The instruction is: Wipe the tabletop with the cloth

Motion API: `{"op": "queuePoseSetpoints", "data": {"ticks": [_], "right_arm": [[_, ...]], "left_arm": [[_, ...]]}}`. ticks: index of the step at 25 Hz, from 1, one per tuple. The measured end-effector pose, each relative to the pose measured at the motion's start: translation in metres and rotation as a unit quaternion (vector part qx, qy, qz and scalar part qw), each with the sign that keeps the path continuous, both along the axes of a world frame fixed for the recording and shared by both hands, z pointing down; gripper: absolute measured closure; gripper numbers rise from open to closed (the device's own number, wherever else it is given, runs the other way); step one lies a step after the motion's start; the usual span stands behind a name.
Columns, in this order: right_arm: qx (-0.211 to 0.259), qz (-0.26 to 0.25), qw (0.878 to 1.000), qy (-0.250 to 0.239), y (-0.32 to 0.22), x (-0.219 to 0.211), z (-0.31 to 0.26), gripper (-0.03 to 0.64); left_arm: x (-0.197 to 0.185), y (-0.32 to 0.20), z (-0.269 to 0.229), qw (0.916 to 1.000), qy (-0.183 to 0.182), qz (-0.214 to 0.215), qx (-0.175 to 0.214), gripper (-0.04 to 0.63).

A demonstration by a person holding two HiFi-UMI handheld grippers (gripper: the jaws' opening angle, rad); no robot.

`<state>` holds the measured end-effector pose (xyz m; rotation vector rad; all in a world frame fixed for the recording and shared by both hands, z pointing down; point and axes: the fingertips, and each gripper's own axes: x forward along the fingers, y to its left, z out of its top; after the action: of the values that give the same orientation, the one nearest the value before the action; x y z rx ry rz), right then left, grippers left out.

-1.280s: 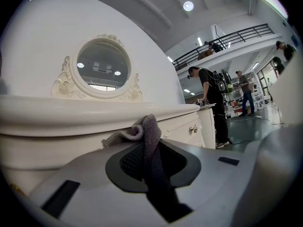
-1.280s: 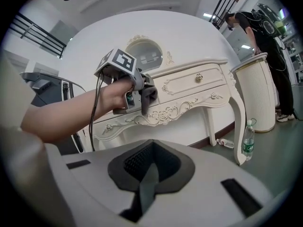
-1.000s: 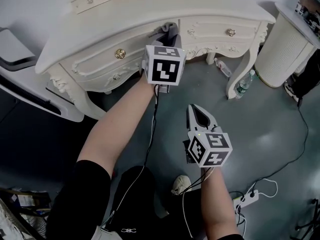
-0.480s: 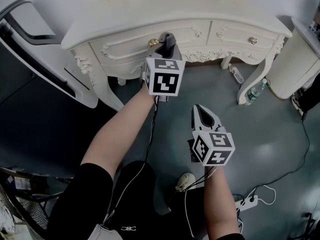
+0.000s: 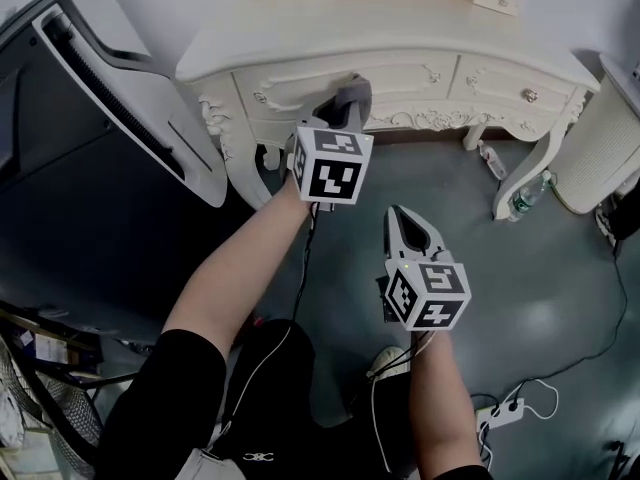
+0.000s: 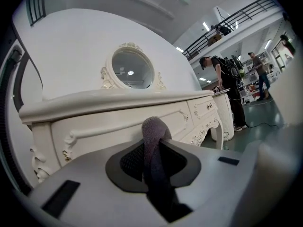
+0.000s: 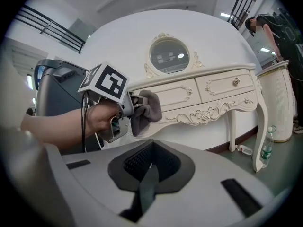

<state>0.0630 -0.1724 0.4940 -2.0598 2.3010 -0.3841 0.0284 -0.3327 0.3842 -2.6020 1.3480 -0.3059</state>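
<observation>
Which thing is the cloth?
Find the cream dressing table with the oval mirror. In front of its drawers, the left gripper is shut on a cloth. It is the only soft, grey, crumpled thing against that pale carved front.

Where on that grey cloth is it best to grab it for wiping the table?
By a bunched fold, taken end-on, as the left gripper holds it. The cloth is soft and limp, so a gathered pinch likely leaves a rounded wad past the jaw tips to press on the tabletop.
</observation>
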Motion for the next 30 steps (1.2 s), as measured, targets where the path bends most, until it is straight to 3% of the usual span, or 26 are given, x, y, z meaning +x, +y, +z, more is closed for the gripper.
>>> {"op": "queuePoseSetpoints", "data": {"ticks": [9,18,24,28,30], "right_arm": [[0.000,-0.027,0.999,0.022,-0.013,-0.039,0.002,0.609],[-0.007,-0.040,0.999,0.036,-0.023,-0.058,0.006,0.609],[-0.003,-0.038,0.998,0.041,-0.019,-0.058,0.003,0.609],[-0.002,-0.038,0.998,0.050,-0.016,-0.056,0.002,0.609],[-0.001,-0.035,0.998,0.052,-0.014,-0.052,0.001,0.609]], "left_arm": [[-0.080,-0.020,-0.016,0.9973,-0.025,-0.052,0.045,0.531],[-0.140,-0.032,-0.014,0.9909,-0.013,-0.114,0.071,0.526],[-0.194,-0.062,0.037,0.9853,0.038,-0.163,-0.035,0.526],[-0.184,-0.059,0.053,0.9886,-0.003,-0.151,-0.001,0.526],[-0.169,-0.056,0.062,0.9914,-0.008,-0.130,-0.002,0.526]]}}
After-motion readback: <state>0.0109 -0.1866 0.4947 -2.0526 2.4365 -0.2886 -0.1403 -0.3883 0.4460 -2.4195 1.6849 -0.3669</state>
